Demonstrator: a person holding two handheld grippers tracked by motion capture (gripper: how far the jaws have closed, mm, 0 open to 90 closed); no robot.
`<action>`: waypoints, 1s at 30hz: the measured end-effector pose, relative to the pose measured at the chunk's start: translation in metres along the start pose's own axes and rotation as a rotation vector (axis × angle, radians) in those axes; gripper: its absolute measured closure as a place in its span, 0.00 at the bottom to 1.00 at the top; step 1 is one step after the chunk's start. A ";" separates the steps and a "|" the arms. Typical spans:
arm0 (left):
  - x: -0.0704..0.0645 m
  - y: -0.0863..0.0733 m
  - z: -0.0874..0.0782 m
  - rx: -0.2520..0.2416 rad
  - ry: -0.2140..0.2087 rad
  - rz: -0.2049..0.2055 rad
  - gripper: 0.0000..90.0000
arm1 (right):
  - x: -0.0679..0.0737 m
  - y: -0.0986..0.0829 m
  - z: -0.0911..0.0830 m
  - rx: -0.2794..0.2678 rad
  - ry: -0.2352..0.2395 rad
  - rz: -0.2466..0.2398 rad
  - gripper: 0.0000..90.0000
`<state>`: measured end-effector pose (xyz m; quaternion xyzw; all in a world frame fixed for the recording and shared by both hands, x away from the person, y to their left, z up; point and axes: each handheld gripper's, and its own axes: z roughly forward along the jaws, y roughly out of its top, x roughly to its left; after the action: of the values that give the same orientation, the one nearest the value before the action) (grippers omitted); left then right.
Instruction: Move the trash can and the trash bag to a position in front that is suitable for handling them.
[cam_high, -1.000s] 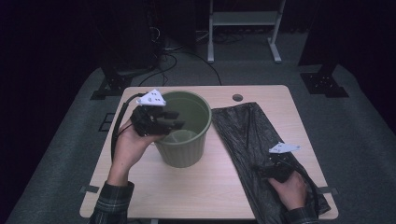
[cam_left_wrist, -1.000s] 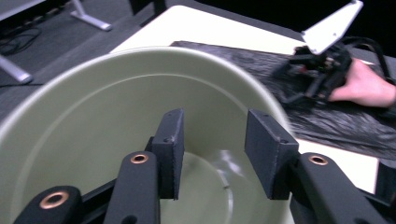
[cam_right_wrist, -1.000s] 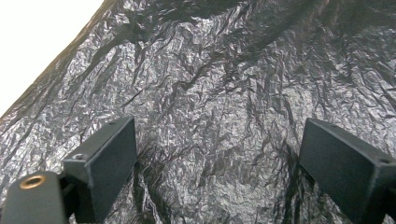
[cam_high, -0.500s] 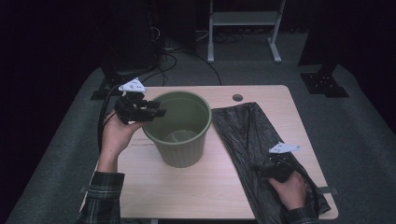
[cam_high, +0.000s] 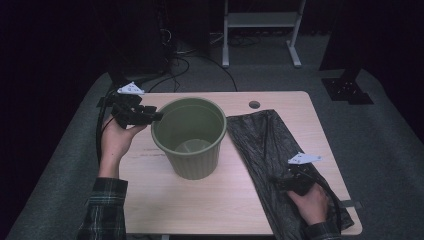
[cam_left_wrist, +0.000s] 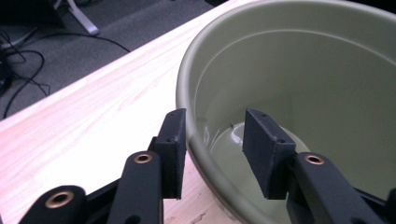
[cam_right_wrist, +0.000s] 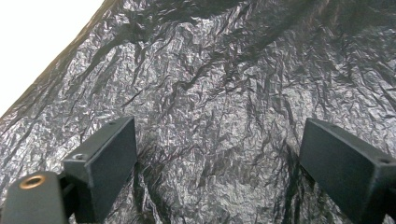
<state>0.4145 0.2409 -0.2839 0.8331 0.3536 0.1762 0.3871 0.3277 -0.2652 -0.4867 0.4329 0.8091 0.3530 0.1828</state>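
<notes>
The ribbed olive-green plastic bin (cam_high: 191, 137) stands mid-counter; the left gripper (cam_left_wrist: 212, 149) straddles its rim, jaws apart, 1 inside and 1 outside. Closing carelessly could tip or drag the light bin. The right gripper (cam_right_wrist: 217, 161), jaws wide apart, hovers over the crinkled black plastic bag (cam_high: 280, 160), which could slip. Since 0.5 s ago the left hand has shifted slightly left.

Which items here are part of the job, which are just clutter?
In the job: bin, its rim between the open left gripper jaws; black bag under the open right gripper.
Lying about: floor cables, white stand.
</notes>
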 end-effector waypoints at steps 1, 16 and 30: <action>0.001 -0.001 0.001 0.003 0.000 -0.006 0.66 | 0.000 0.000 0.000 0.000 0.000 0.000 0.11; -0.003 -0.002 0.005 0.024 -0.001 0.001 0.82 | 0.000 0.000 0.000 -0.001 0.000 -0.001 0.11; -0.024 0.010 0.017 0.029 -0.042 0.051 0.88 | 0.000 0.000 0.000 0.000 0.000 0.001 0.11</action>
<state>0.4125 0.2099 -0.2874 0.8509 0.3266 0.1633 0.3776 0.3276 -0.2651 -0.4868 0.4331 0.8090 0.3530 0.1825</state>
